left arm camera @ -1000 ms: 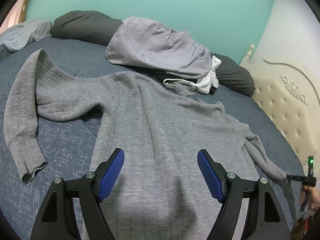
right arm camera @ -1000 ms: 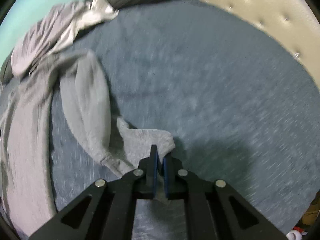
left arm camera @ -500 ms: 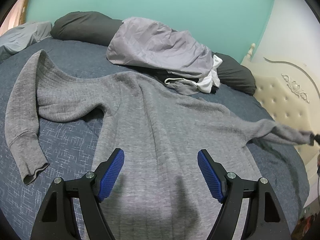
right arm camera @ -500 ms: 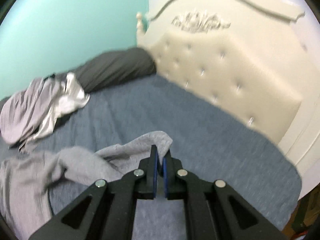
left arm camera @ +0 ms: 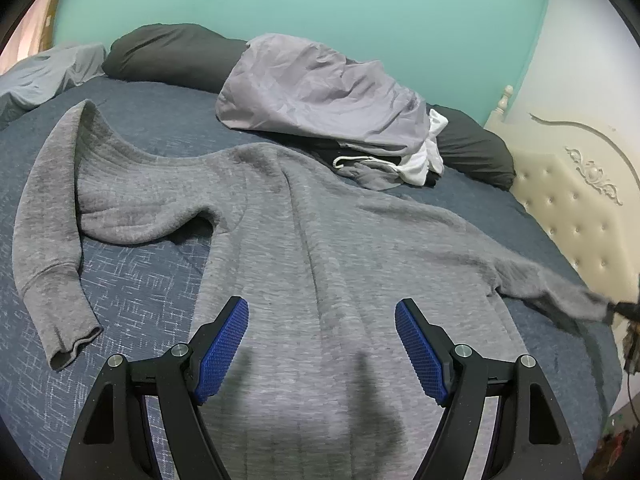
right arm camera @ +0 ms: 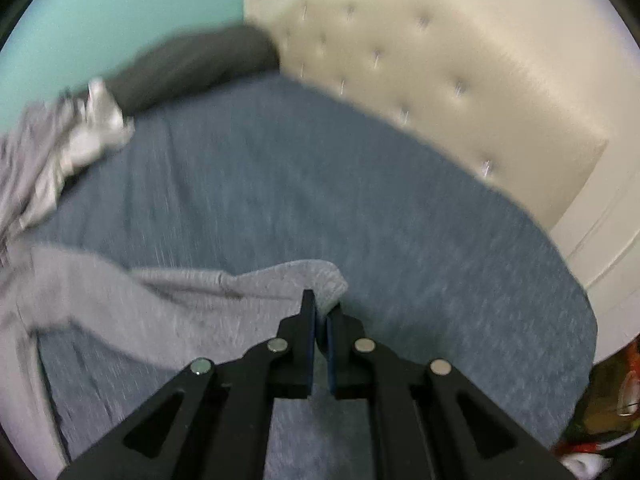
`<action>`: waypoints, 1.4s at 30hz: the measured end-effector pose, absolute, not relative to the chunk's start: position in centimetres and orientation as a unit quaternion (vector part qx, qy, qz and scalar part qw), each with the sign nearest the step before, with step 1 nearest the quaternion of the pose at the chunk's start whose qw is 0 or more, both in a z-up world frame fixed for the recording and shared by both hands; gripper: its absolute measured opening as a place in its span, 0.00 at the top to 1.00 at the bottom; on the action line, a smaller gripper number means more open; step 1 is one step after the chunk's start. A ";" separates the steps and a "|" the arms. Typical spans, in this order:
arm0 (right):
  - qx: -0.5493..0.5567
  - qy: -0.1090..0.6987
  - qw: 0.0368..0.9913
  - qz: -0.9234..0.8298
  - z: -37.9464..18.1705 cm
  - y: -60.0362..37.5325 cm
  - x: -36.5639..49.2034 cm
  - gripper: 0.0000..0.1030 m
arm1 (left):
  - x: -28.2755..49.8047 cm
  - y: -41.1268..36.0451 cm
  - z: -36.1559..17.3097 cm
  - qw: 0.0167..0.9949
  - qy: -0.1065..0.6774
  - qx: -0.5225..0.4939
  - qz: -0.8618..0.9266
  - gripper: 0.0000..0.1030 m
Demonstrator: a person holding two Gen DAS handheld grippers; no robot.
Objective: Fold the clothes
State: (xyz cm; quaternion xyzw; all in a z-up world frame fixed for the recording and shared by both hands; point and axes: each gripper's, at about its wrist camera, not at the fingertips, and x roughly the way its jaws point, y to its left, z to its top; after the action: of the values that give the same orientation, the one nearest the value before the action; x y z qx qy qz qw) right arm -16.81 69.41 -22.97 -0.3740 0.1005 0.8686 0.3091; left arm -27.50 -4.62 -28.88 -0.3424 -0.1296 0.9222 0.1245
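A blue patterned bedspread (left arm camera: 132,292) covers a bed under a teal wall, with a cream tufted headboard (left arm camera: 576,216) along its right edge. A grey sweatshirt (left arm camera: 320,240) lies spread across the middle of the bed, body flat, one sleeve bent toward the left edge. The left gripper (left arm camera: 322,344) hovers above its lower body, jaws wide apart and empty. The right gripper (right arm camera: 320,312) is clamped on the other sleeve's cuff (right arm camera: 316,276), apparently lifted off the bedspread near the right edge, though that view is blurred.
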 end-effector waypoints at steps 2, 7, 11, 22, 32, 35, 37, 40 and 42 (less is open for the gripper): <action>-0.363 0.114 0.323 0.867 -22.2 70.7 -16.8 0.96 | -27.5 -4.5 -29.0 0.126 -0.129 -0.344 0.921 0.23; -0.376 0.120 0.313 0.864 -23.0 72.0 -18.3 0.96 | -27.4 -4.0 -29.2 0.127 -0.118 -0.347 0.922 0.23; -0.383 0.102 0.295 0.870 -23.2 71.4 -20.2 0.96 | -27.5 -4.2 -29.3 0.123 -0.117 -0.347 0.922 0.23; -0.393 0.116 0.336 0.848 -23.8 75.3 -21.9 0.96 | -27.7 -4.3 -29.2 0.121 -0.116 -0.348 0.922 0.23; -0.385 0.128 0.336 0.850 -25.7 75.0 -21.4 0.88 | -27.7 -4.3 -29.0 0.126 -0.118 -0.348 0.921 0.23; -0.383 0.132 0.348 0.845 -24.9 75.3 -19.9 0.88 | -27.3 -4.4 -28.4 0.128 -0.121 -0.341 0.923 0.23; -0.379 0.132 0.357 0.843 -24.1 75.4 -18.8 0.88 | -27.1 -4.4 -27.9 0.129 -0.123 -0.337 0.925 0.23; -0.382 0.121 0.338 0.852 -23.2 73.8 -18.0 0.87 | -26.6 -4.7 -27.0 0.130 -0.127 -0.333 0.925 0.23; -0.387 0.121 0.313 0.859 -23.1 72.0 -17.8 0.87 | -26.2 -5.0 -26.5 0.125 -0.131 -0.334 0.925 0.23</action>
State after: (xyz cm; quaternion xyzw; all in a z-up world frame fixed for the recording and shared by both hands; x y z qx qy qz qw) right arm -17.75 72.03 -23.05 -0.3871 0.1205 0.8589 0.3131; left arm -26.23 -5.01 -26.48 -0.3336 -0.1306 0.9252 0.1255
